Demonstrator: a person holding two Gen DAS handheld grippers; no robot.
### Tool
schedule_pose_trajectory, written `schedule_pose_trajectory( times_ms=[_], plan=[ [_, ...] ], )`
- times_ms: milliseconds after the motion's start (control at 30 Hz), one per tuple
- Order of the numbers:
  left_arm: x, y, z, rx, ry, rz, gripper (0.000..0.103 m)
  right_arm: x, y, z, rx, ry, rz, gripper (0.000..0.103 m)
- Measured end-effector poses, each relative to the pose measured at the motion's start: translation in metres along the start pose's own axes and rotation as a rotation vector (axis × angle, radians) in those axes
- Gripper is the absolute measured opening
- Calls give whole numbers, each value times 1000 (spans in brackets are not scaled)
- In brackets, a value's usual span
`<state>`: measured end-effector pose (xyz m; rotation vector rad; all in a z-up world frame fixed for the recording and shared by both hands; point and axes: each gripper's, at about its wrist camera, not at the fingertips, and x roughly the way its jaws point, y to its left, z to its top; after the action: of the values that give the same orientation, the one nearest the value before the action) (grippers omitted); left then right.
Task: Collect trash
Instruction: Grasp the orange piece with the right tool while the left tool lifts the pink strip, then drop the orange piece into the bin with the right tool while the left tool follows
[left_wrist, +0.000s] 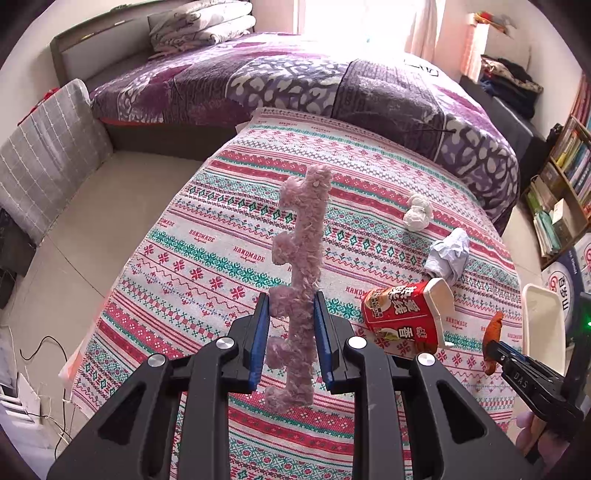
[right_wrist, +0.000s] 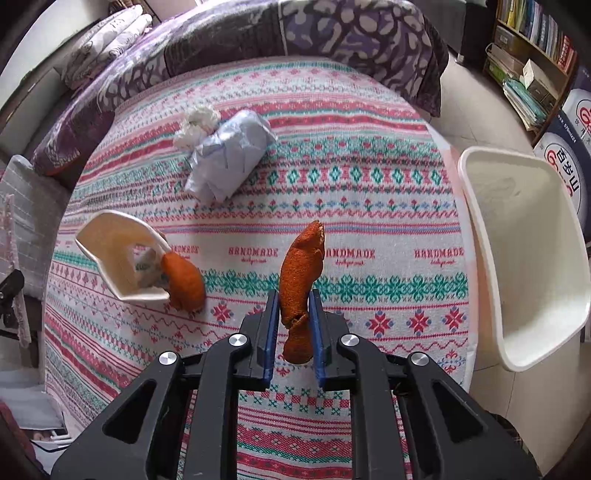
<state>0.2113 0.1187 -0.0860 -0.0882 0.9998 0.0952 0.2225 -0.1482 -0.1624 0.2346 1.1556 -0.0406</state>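
Both pieces are up off the tabletop (right_wrist: 369, 192): the right hand-held gripper (right_wrist: 293, 314) is clamped on an orange peel (right_wrist: 301, 266), and the left hand-held gripper (left_wrist: 291, 314) on a fuzzy pink strip (left_wrist: 301, 240). The white bin (right_wrist: 517, 240) at three o'clock looks empty. Still waiting at ten and eleven o'clock: the noodle cup (right_wrist: 122, 254), another peel (right_wrist: 184, 280), crumpled paper (right_wrist: 229, 158) and a tissue wad (right_wrist: 197, 120).

White bin (left_wrist: 543, 325) cut off at right.

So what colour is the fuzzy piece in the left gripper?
Pale pinkish-purple fuzzy piece, clearest in the left wrist view.
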Motion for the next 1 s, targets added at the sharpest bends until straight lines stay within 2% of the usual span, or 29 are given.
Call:
schedule_pose_trajectory(
  times_ms=[133,267,467,600,800,1000],
  plan=[
    [-12,-1,9,-28,-71,-3,24,-32,10,9,-32,-150,-2,15],
    [-31,-6,15,-40,-175,9,24,-64,13,16,-70,-304,-7,15],
    [-51,-18,21,-59,-288,8,24,-96,10,21,-85,-429,-17,15],
    [-55,-30,22,-47,-325,9,24,-109,15,19,-114,-482,-46,15],
    [-52,-45,19,-26,-320,-4,24,-122,14,18,-124,-536,-66,15],
    [-51,-60,14,4,-318,-14,24,-126,7,18,-115,-545,-75,15]
  ],
)
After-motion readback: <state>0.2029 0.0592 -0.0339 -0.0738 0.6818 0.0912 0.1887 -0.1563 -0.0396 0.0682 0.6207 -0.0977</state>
